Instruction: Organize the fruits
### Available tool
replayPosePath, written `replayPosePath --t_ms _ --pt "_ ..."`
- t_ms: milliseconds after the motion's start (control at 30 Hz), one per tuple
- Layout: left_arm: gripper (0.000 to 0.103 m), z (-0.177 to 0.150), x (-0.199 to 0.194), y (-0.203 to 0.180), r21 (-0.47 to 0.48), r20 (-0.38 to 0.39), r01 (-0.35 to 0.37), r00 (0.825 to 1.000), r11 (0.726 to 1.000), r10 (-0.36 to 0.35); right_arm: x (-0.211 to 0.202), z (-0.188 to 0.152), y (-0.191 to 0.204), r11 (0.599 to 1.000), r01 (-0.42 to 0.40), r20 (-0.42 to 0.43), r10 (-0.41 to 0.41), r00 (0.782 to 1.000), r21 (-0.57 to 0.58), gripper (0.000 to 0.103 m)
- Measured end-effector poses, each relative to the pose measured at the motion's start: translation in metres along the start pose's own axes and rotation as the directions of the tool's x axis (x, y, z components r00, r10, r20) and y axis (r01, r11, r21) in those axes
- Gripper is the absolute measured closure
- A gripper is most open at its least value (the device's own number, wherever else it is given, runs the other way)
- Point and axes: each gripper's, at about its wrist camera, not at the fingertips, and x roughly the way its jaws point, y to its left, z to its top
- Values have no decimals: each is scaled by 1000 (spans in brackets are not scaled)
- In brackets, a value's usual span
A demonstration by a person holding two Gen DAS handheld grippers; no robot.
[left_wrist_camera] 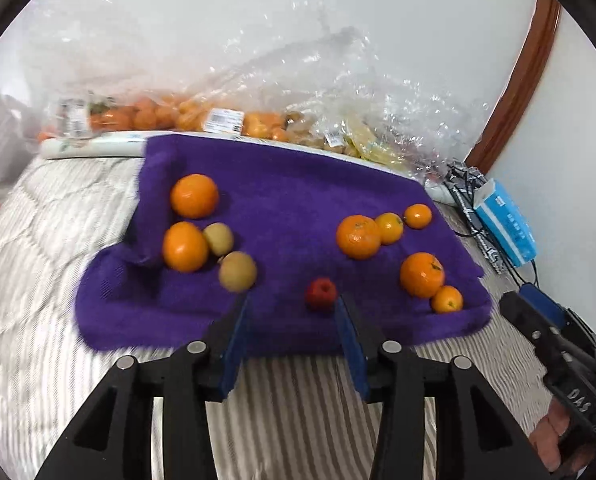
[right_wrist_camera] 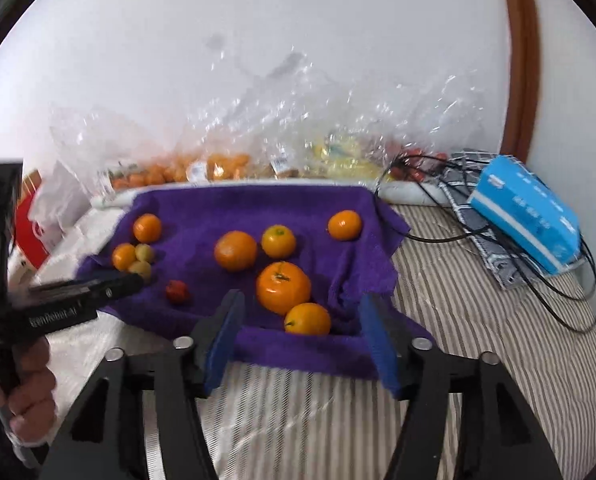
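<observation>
The fruits lie loose on a purple towel [left_wrist_camera: 298, 200] spread over the striped bed [left_wrist_camera: 298, 408], likely so they stay put and sort easily. Ahead of the left claw [left_wrist_camera: 291, 306], whose jaws are partly parted and empty, sit a small red fruit [left_wrist_camera: 321, 293] just off its right finger and a brownish fruit [left_wrist_camera: 237, 271] at its left. The right claw [right_wrist_camera: 302, 312], wider and also empty, frames a small orange [right_wrist_camera: 307, 319] with a larger orange [right_wrist_camera: 283, 287] beyond. Both claws tilt downward, hovering short of the towel's near edge.
</observation>
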Motion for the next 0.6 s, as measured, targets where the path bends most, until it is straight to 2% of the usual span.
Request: replayPosePath --t_ms 133,200,233,300,367,467,600 --pt "49 -18 -42 -8 25 49 -23 999 999 22 -40 -5 10 999 41 26 -41 999 13 35" --pt "34 -28 -66 -15 39 74 -31 997 999 28 -60 -11 16 997 71 28 -71 997 -2 33" --pt "32 -32 -75 -18 45 85 -38 996 998 34 -69 -14 20 996 87 31 -86 996 -13 31" --pt "24 -43 -101 -28 64 131 -69 990 996 60 -87 -20 24 993 114 33 -113 993 -17 30" --pt "18 -53 -122 -37 83 170 -119 980 989 103 -103 -26 28 995 101 24 -100 995 -10 30" --pt "15 -66 -143 -42 79 192 -151 972 985 134 -121 -34 29 995 102 18 -102 995 14 29" --pt "12 -80 -164 -44 68 203 -155 969 986 138 -142 -45 28 994 105 20 -106 994 43 17"
